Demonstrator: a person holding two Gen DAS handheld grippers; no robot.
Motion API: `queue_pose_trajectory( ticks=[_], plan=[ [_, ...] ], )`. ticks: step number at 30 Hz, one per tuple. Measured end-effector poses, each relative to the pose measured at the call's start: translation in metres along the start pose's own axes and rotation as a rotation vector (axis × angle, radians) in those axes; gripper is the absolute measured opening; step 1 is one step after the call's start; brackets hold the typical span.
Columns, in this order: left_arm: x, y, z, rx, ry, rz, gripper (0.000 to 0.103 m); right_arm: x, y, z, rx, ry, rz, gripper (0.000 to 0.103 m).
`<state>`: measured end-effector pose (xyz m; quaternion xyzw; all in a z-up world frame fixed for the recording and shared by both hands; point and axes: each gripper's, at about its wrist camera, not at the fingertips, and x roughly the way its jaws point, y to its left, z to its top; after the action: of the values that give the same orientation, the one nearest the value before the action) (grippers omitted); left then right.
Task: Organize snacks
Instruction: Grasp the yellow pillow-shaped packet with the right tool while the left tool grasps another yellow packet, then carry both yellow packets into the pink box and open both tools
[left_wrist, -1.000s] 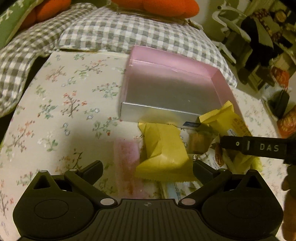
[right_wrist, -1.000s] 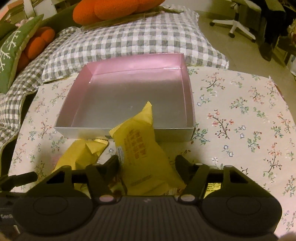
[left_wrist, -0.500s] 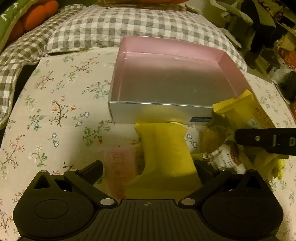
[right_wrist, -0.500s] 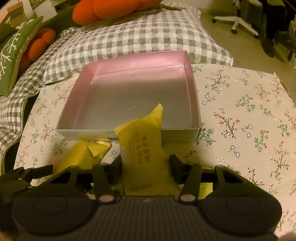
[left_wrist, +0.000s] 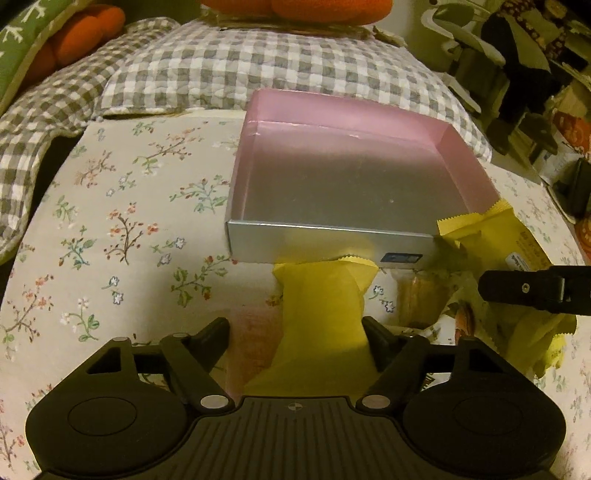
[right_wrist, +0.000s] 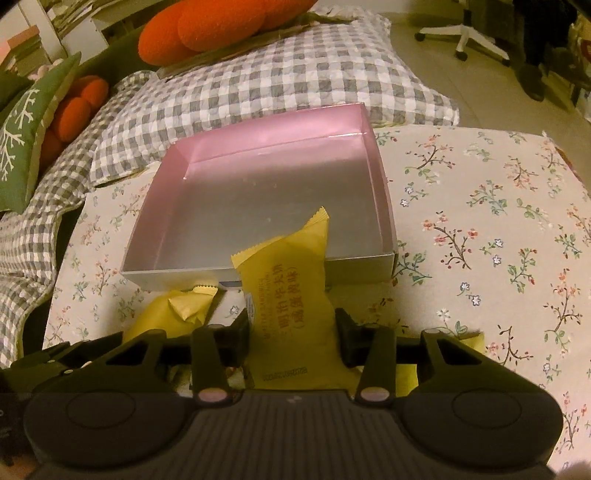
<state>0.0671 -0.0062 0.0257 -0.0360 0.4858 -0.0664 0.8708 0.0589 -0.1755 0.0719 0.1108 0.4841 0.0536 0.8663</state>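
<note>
I am closing my left tongs (left_wrist: 295, 334) around a plain yellow foil snack packet (left_wrist: 321, 310) on the floral-cloth bench (left_wrist: 122, 229). My right tongs (right_wrist: 291, 328) are closing on a printed yellow packet (right_wrist: 288, 288). Next I judge both need lifting into the empty pink-walled shallow box (right_wrist: 258, 147). Only the left view is showing a clear-wrapped biscuit (left_wrist: 419, 295).

The box (right_wrist: 373, 177) is pink on its inside walls and silver on its floor and near side. The snack packs (right_wrist: 288, 284) are yellow, and one has red writing. The tabletop (right_wrist: 480, 229) has a cream cloth with small flowers. The far blanket (right_wrist: 280, 77) has grey and white checks. The far cushions (right_wrist: 221, 26) are orange.
</note>
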Motion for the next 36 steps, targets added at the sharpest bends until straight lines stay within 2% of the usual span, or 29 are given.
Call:
queue_pose_trajectory(
  ticks=[7, 12, 22, 36],
  plan=[
    [-0.006, 0.005, 0.001, -0.015, -0.009, -0.025, 0.068, -0.004, -0.004, 0.001, 0.018, -0.014, 0.014, 0.041],
    [-0.017, 0.010, 0.005, -0.028, -0.025, -0.061, 0.050, -0.006, -0.004, 0.002, 0.026, -0.024, 0.021, 0.041],
    [-0.020, 0.018, 0.007, -0.048, -0.023, -0.094, 0.046, -0.010, -0.007, 0.001, 0.044, -0.038, 0.035, 0.041],
    [-0.031, 0.044, 0.005, -0.183, -0.007, -0.178, 0.043, -0.012, -0.008, 0.001, 0.056, -0.049, 0.050, 0.040]
  ],
)
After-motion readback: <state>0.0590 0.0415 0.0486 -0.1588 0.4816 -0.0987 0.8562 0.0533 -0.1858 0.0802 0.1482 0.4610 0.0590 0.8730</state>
